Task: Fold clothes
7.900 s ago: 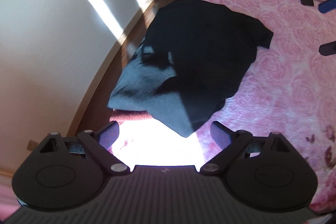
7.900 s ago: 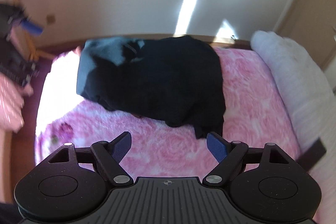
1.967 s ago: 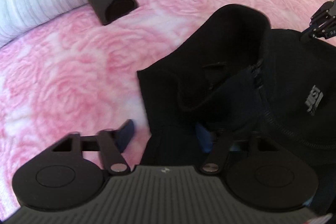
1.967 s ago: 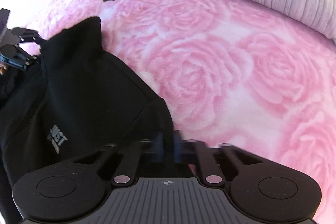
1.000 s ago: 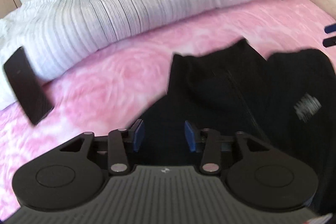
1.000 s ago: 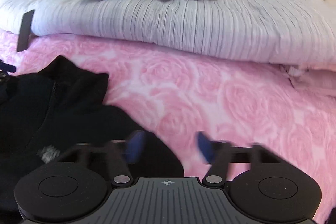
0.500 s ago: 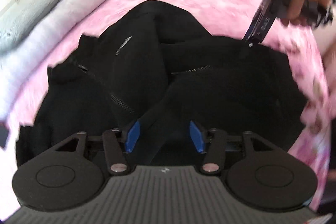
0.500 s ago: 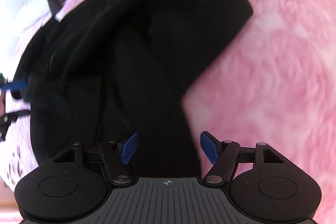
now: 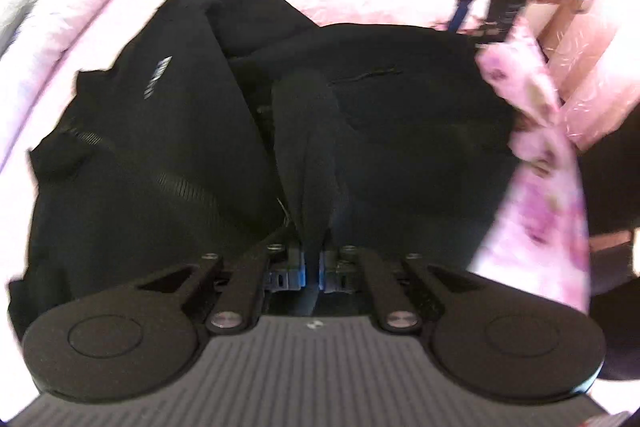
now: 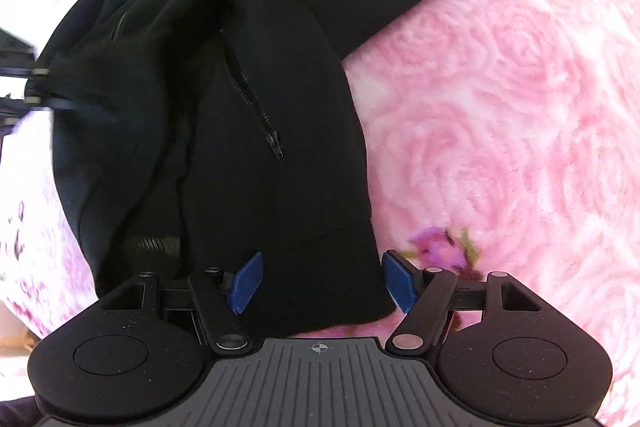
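Black jacket pinched by left gripper, right gripper spread over hem, zipper visible

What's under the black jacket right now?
The black zip jacket lies on the pink rose-patterned blanket, which shows around its edges. The left tool pinches a fold of it. Anything beneath the jacket's middle is covered.

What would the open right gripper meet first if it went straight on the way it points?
The jacket. The right gripper has its jaws wide apart, with the jacket's lower edge already between them, so it would probably press into that fabric at once; depth is hard to judge.
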Demonstrator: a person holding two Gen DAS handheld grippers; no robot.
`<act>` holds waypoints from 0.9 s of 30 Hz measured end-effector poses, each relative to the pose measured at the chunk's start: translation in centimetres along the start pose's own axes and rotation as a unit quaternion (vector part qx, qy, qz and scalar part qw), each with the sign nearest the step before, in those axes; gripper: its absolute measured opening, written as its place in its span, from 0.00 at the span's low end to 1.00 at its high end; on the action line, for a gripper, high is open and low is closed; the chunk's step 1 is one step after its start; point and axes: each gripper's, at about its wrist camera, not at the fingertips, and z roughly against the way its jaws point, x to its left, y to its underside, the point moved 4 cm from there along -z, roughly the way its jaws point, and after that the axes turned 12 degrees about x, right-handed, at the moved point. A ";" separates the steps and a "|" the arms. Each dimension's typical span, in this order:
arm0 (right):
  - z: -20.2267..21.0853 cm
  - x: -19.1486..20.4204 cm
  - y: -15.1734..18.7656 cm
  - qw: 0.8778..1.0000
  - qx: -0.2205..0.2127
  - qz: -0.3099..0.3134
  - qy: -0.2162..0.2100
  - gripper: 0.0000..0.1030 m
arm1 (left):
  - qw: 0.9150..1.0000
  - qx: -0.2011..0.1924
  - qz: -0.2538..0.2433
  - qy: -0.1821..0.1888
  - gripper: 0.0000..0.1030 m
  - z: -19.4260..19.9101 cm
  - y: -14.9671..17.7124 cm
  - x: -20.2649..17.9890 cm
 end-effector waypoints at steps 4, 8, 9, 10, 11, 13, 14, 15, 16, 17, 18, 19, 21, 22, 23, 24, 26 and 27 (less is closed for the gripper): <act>-0.7 -0.2 -0.1 1.000 -0.014 0.011 -0.005 0.67 | 0.995 0.077 0.058 -0.032 0.03 4.3 7.7 -3.2; -2.1 -0.2 -0.3 0.999 -0.019 -0.010 -0.028 0.67 | 0.987 0.121 0.094 -0.054 0.04 4.7 13.2 -6.7; -2.3 -0.1 -0.2 0.999 -0.023 -0.015 -0.030 0.67 | 0.986 0.125 0.098 -0.058 0.06 4.3 14.0 -7.5; -2.4 0.0 -0.1 0.999 -0.027 -0.023 -0.028 0.67 | 0.986 0.122 0.099 -0.058 0.06 3.8 14.5 -8.2; -2.5 0.1 -0.1 0.999 -0.031 -0.031 -0.027 0.66 | 0.987 0.116 0.098 -0.055 0.07 3.2 14.8 -8.8; -2.3 0.2 -0.1 0.998 -0.032 -0.049 -0.018 0.44 | 0.989 0.098 0.091 -0.060 0.11 2.2 14.9 -9.6; -2.1 0.2 0.0 0.998 -0.031 -0.057 -0.013 0.34 | 0.990 0.088 0.084 -0.067 0.15 1.7 14.9 -10.2; -1.9 0.2 0.1 0.997 -0.031 -0.064 -0.011 0.23 | 0.991 0.076 0.083 -0.071 0.20 1.5 14.9 -10.6; -1.7 0.2 0.2 0.997 -0.030 -0.070 -0.009 0.16 | 0.992 0.063 0.082 -0.074 0.25 1.3 14.8 -11.0; -1.3 0.4 0.4 0.997 -0.029 -0.069 -0.005 0.11 | 0.992 0.052 0.085 -0.076 0.29 1.3 14.5 -11.5; -0.8 0.7 0.6 0.998 -0.026 -0.061 0.002 0.09 | 0.993 0.039 0.083 -0.074 0.35 1.4 14.3 -12.1; -0.4 1.2 0.8 0.998 -0.024 -0.050 0.013 0.08 | 0.994 0.025 0.074 -0.074 0.41 1.6 14.3 -12.9; 0.5 2.2 1.4 0.998 -0.023 -0.032 0.038 0.06 | 0.996 -0.001 0.056 -0.068 0.46 2.1 14.1 -14.6; 0.8 2.8 1.4 0.998 -0.023 -0.031 0.049 0.06 | 0.997 -0.009 0.050 -0.058 0.47 2.0 14.0 -15.3; 0.9 3.4 1.4 0.998 -0.022 -0.034 0.057 0.06 | 0.998 -0.016 0.044 -0.048 0.48 1.9 13.9 -16.1; 0.8 3.8 1.3 0.997 -0.021 -0.040 0.063 0.06 | 0.998 -0.017 0.036 -0.045 0.49 1.5 13.9 -16.9; 0.7 4.2 1.6 0.996 -0.021 -0.047 0.074 0.06 | 0.998 -0.016 0.017 -0.050 0.49 0.3 13.9 -18.5; 0.4 4.5 1.6 0.996 -0.020 -0.048 0.076 0.06 | 0.998 -0.013 0.008 -0.061 0.49 -0.5 13.8 -19.1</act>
